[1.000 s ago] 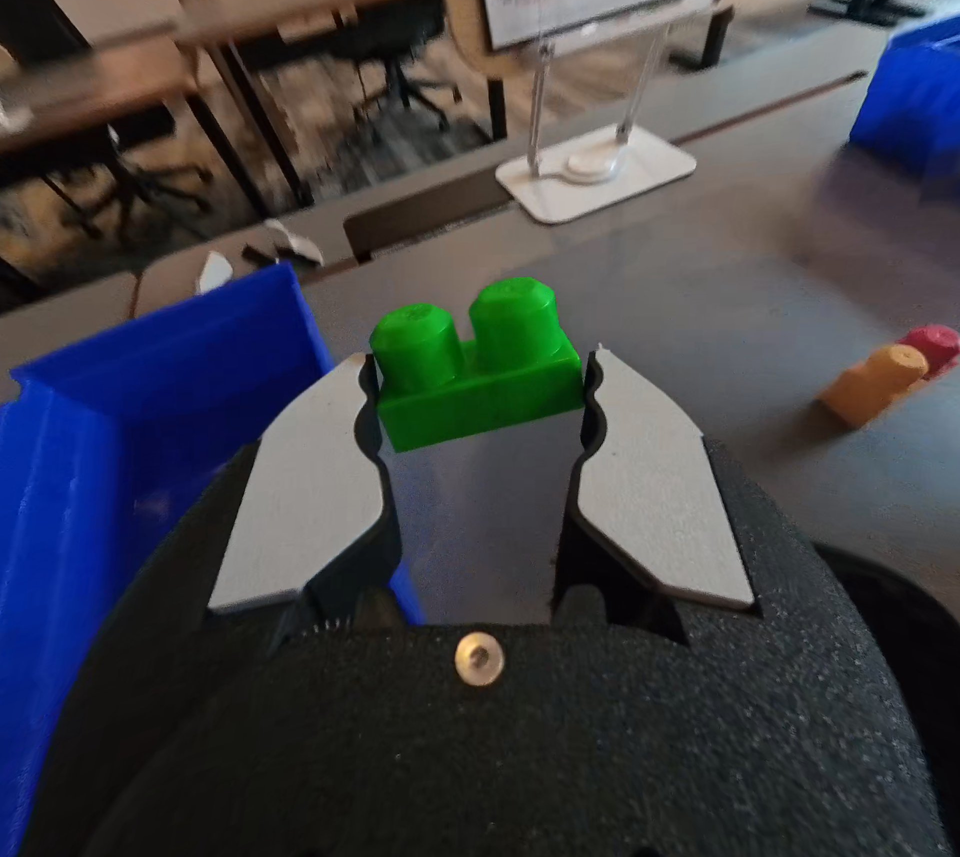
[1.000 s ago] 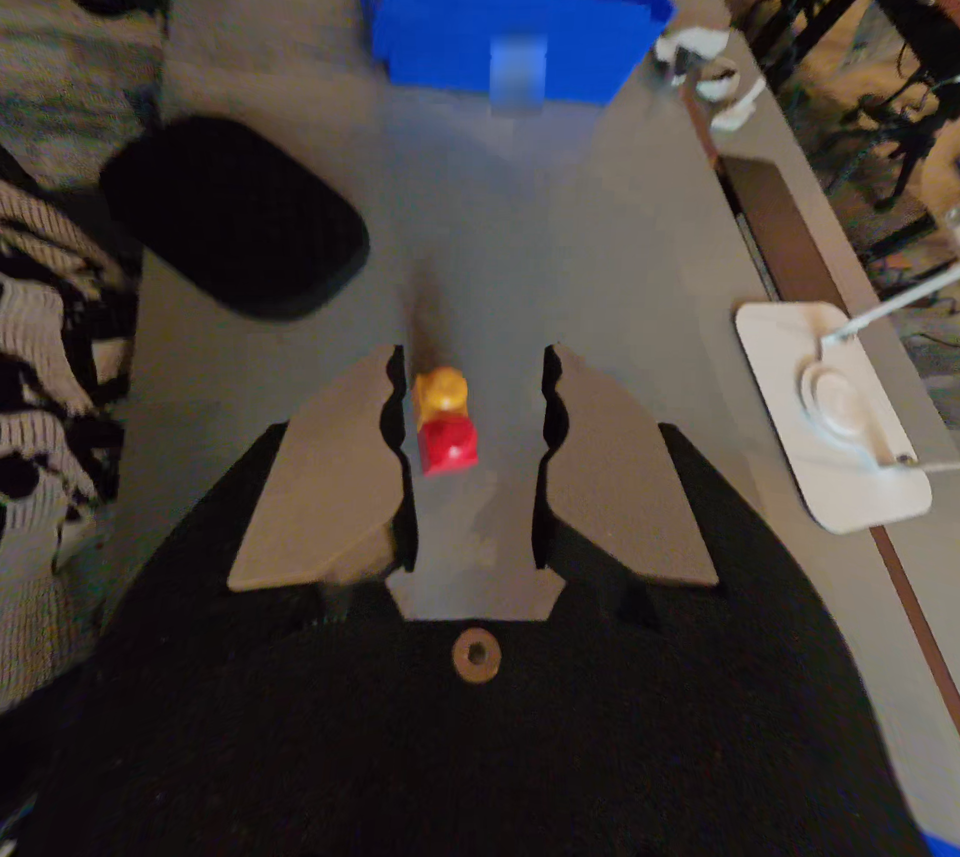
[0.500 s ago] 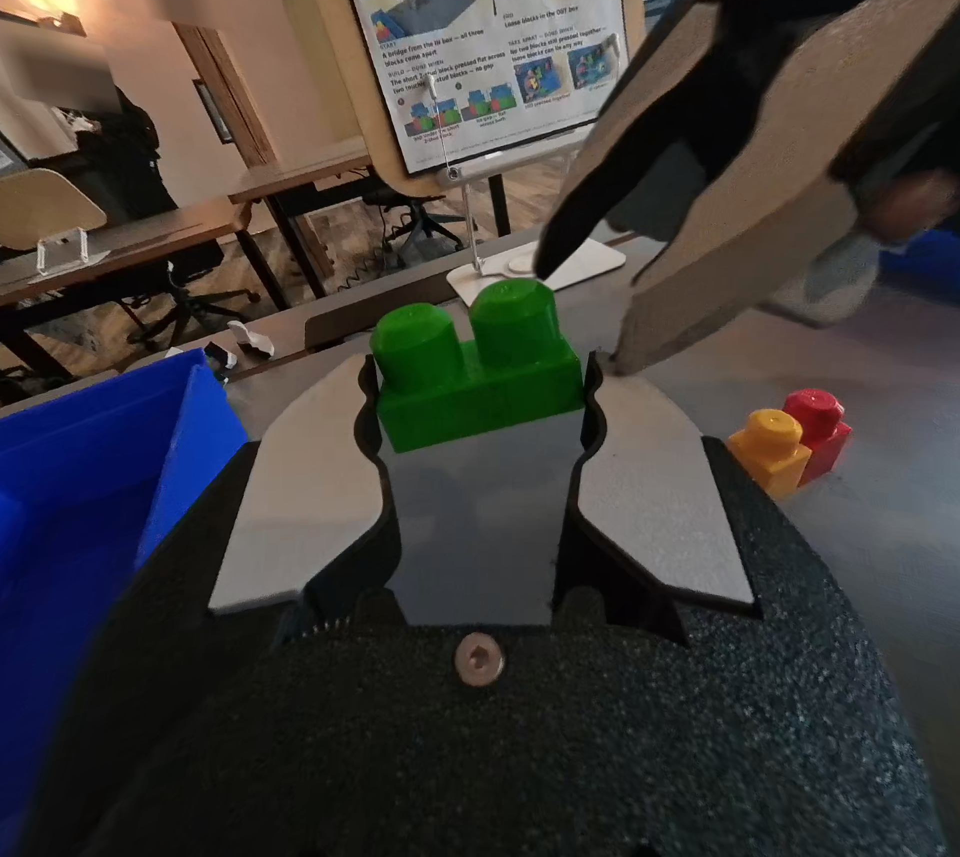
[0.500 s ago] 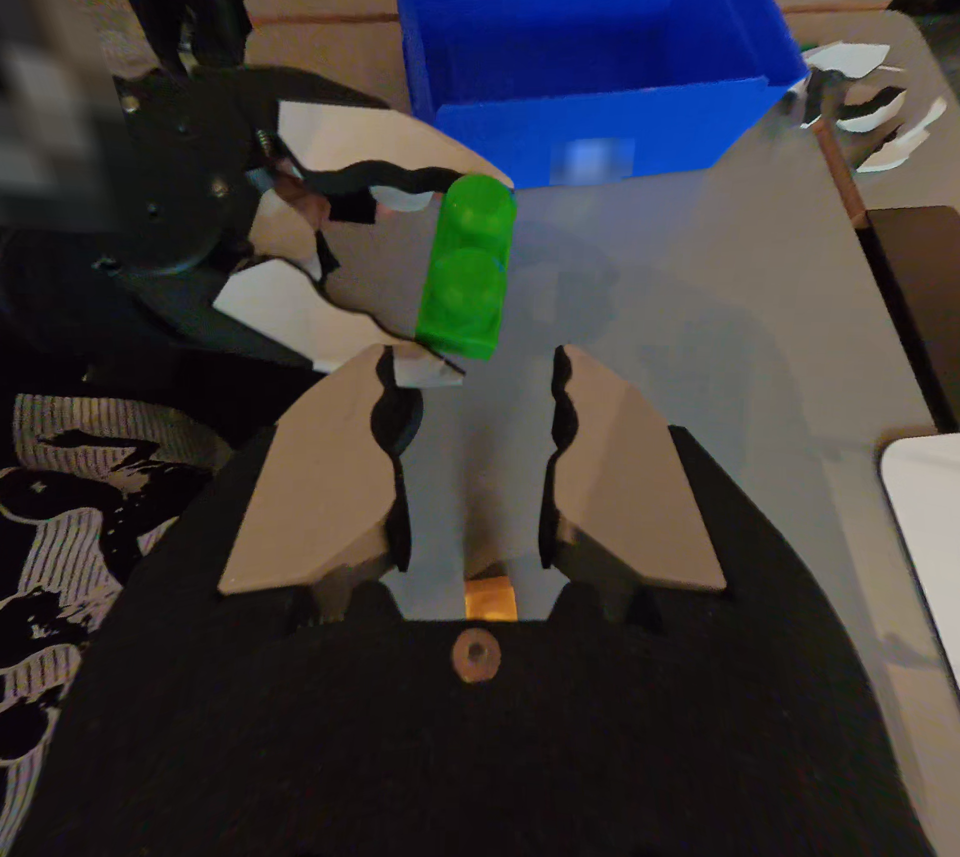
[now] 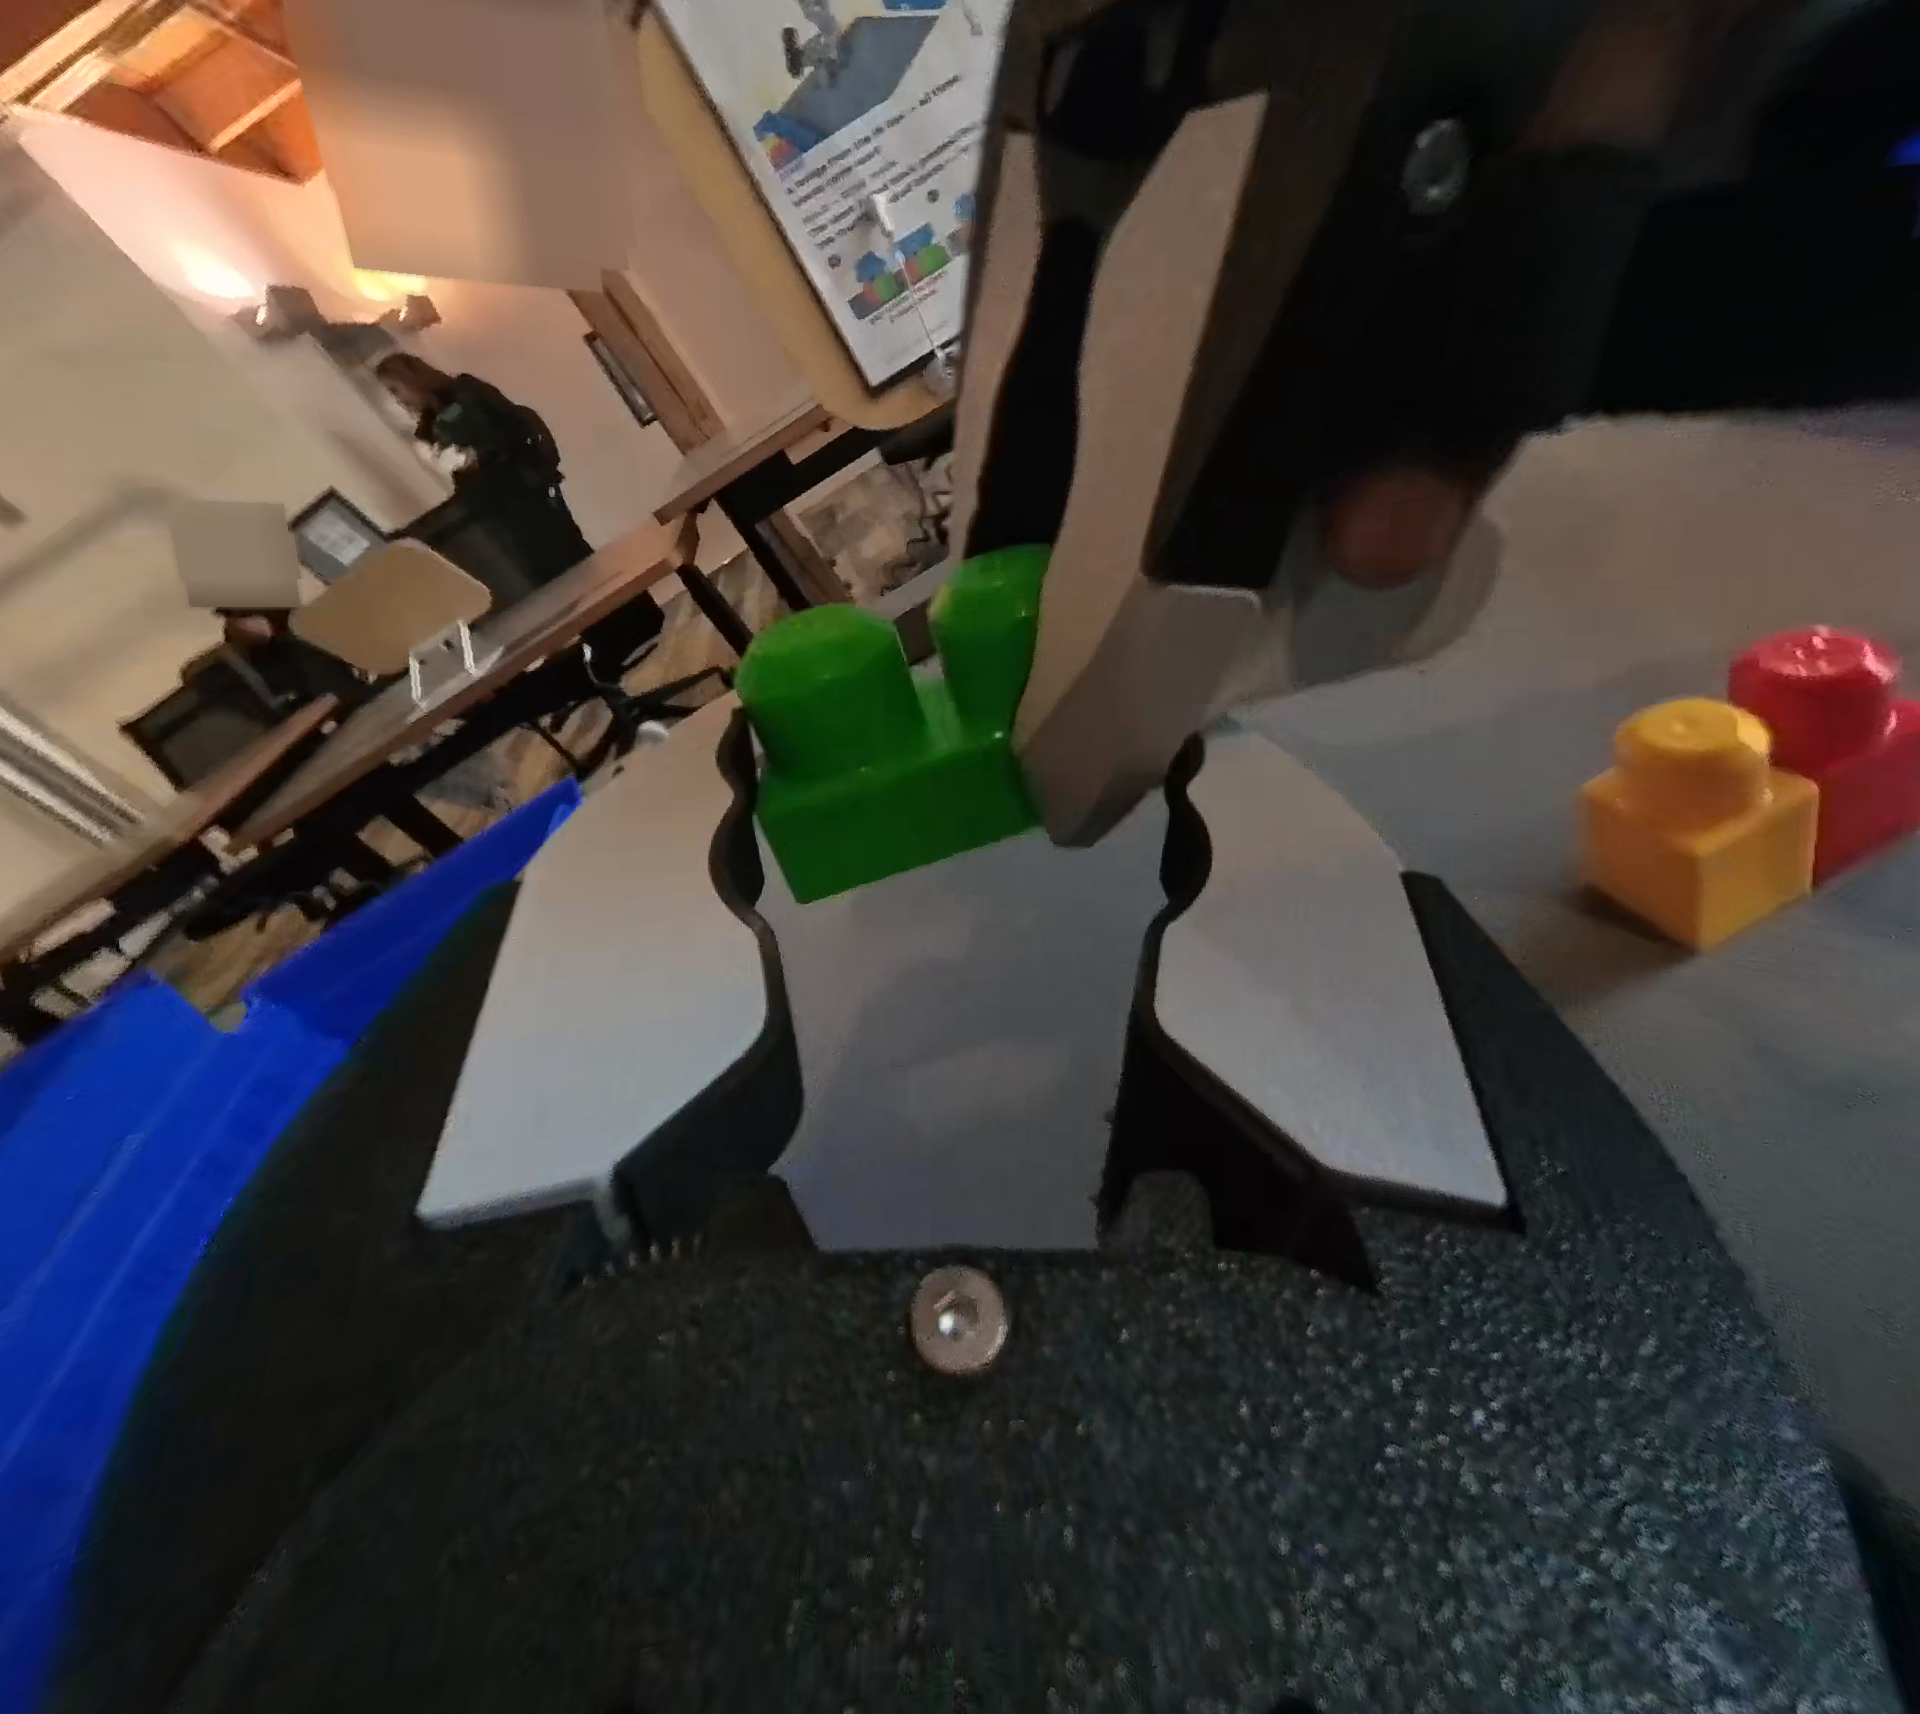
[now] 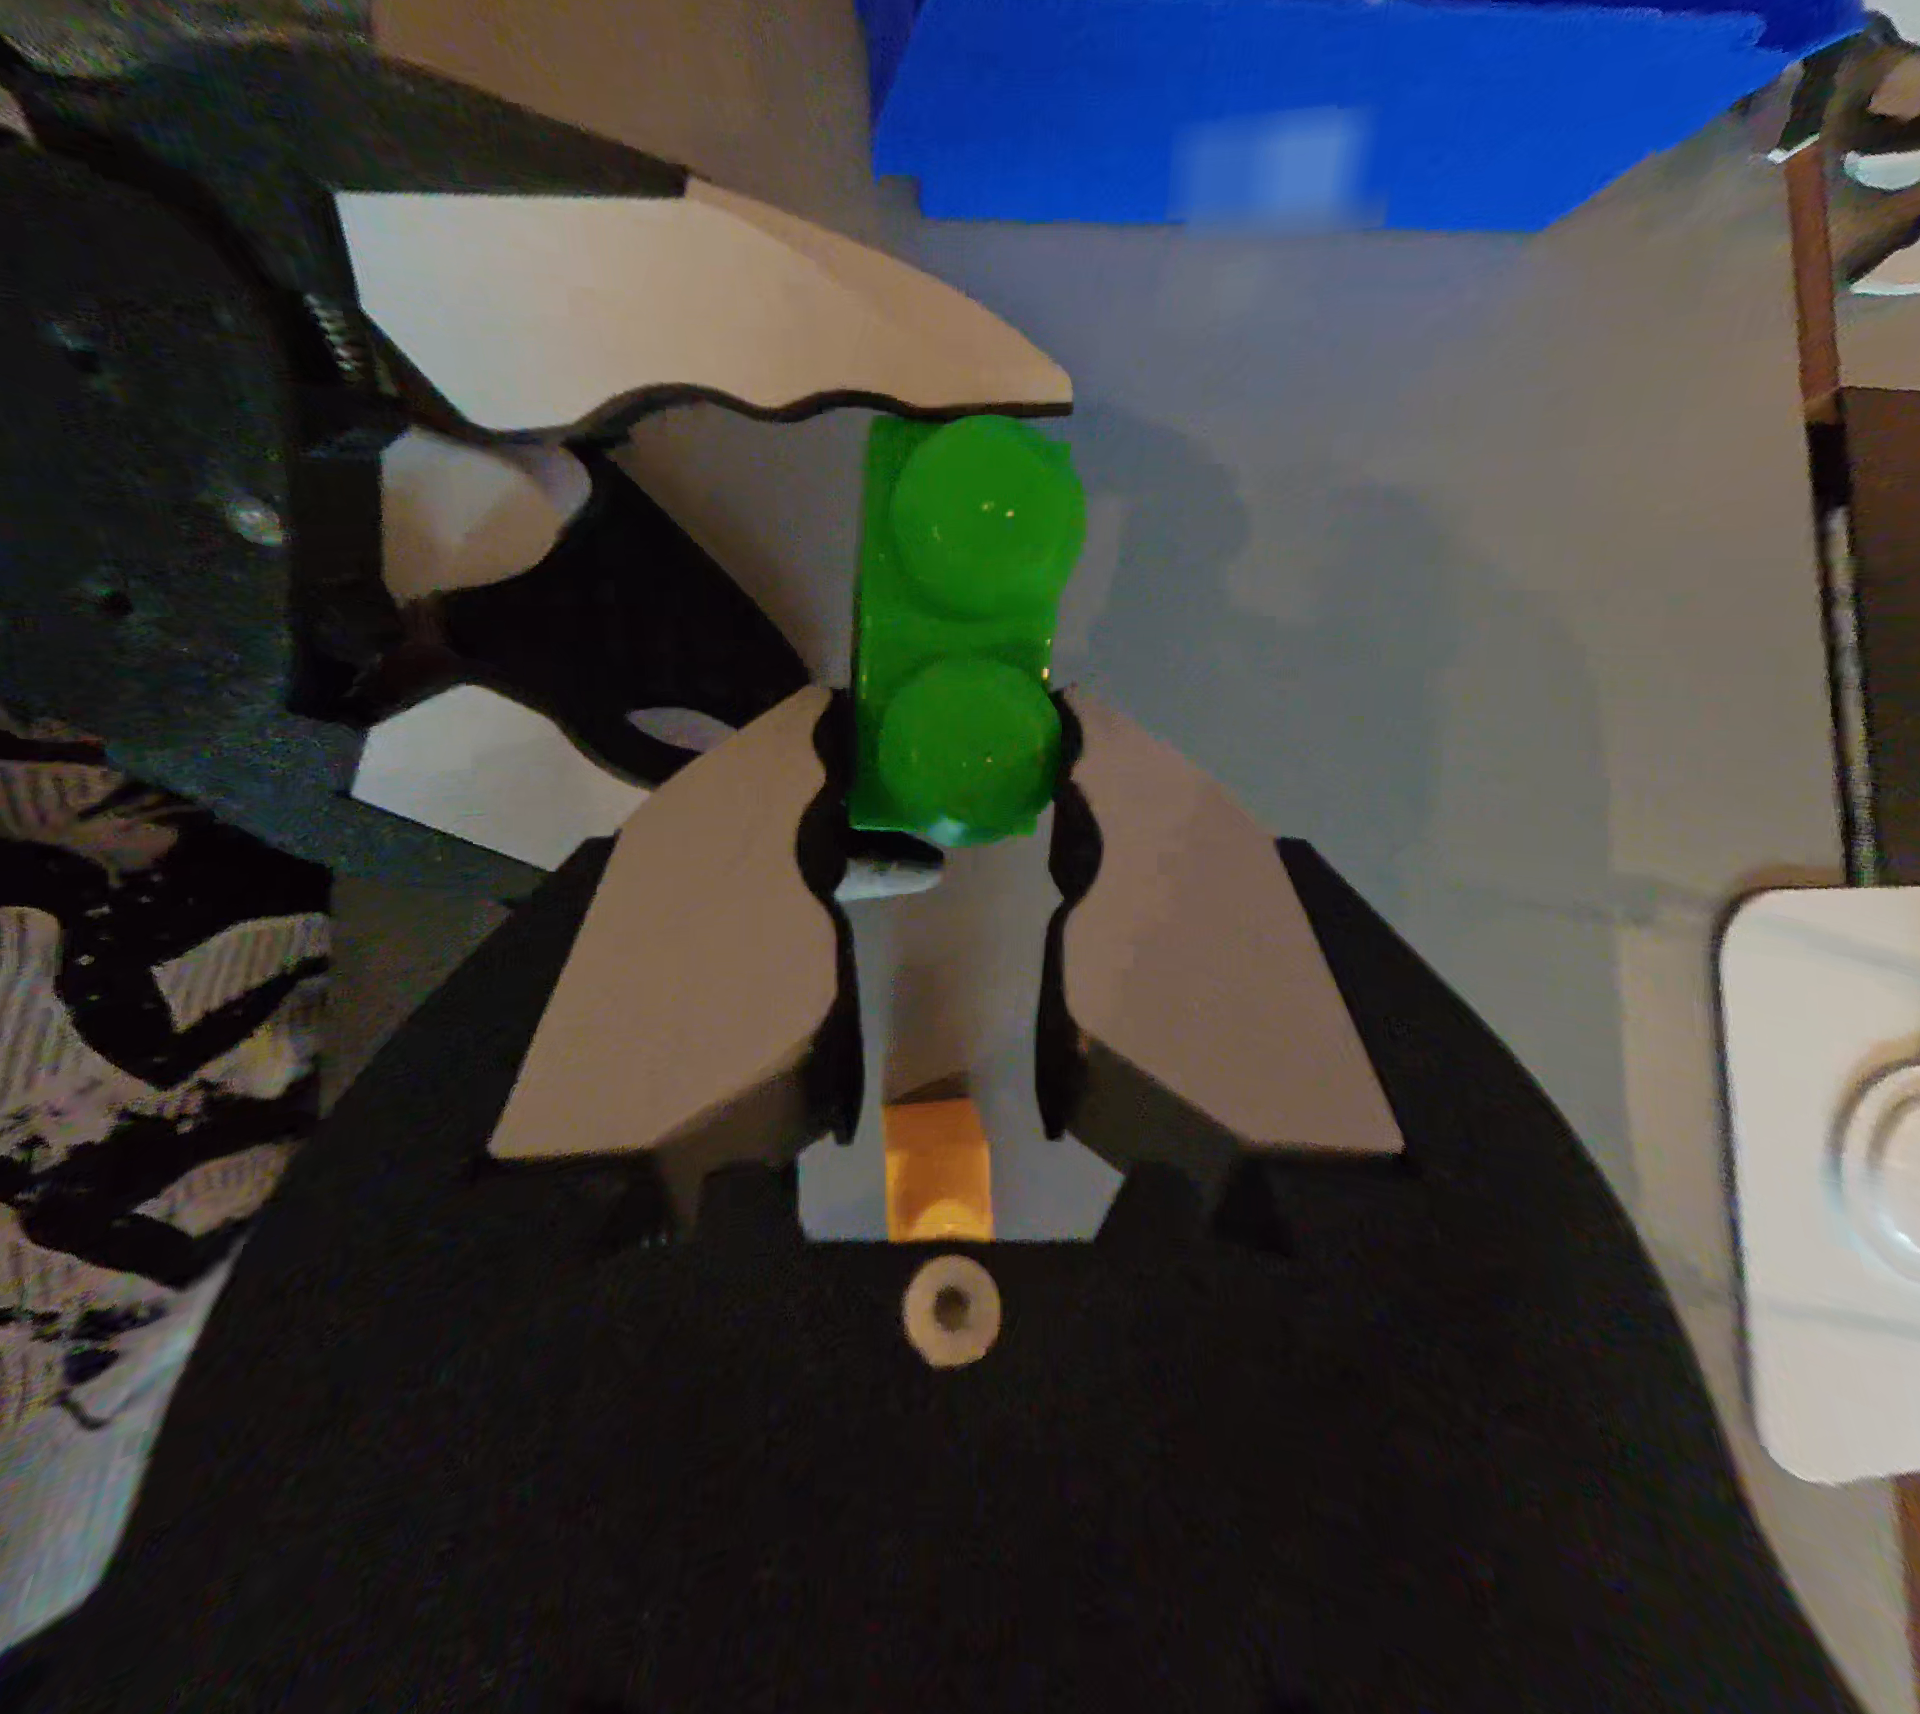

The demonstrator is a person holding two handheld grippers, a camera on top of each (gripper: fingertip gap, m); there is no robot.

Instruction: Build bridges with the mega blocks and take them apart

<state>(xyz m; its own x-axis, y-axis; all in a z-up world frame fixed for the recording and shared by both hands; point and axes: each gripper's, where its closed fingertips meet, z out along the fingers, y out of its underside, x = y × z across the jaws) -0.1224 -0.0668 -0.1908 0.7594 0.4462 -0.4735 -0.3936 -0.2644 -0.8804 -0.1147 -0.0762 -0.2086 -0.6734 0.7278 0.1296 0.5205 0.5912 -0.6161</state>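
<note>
In the left wrist view, a blue bin [image 5: 187, 1145] fills the 8 o'clock edge. The left claw [image 5: 961, 791] pinches a green two-stud block [image 5: 883, 750] by its ends, studs up, held above the grey surface [image 5: 1714, 1093]. The right claw [image 6: 951, 765] reaches down from 1 o'clock and, in its own view, grips the same block's near end across its width, fingers touching both sides. At 3 o'clock in the left wrist view, a yellow block [image 5: 1694, 823] and a red block [image 5: 1839, 729] stand touching on the surface, studs up, apart from both claws.
</note>
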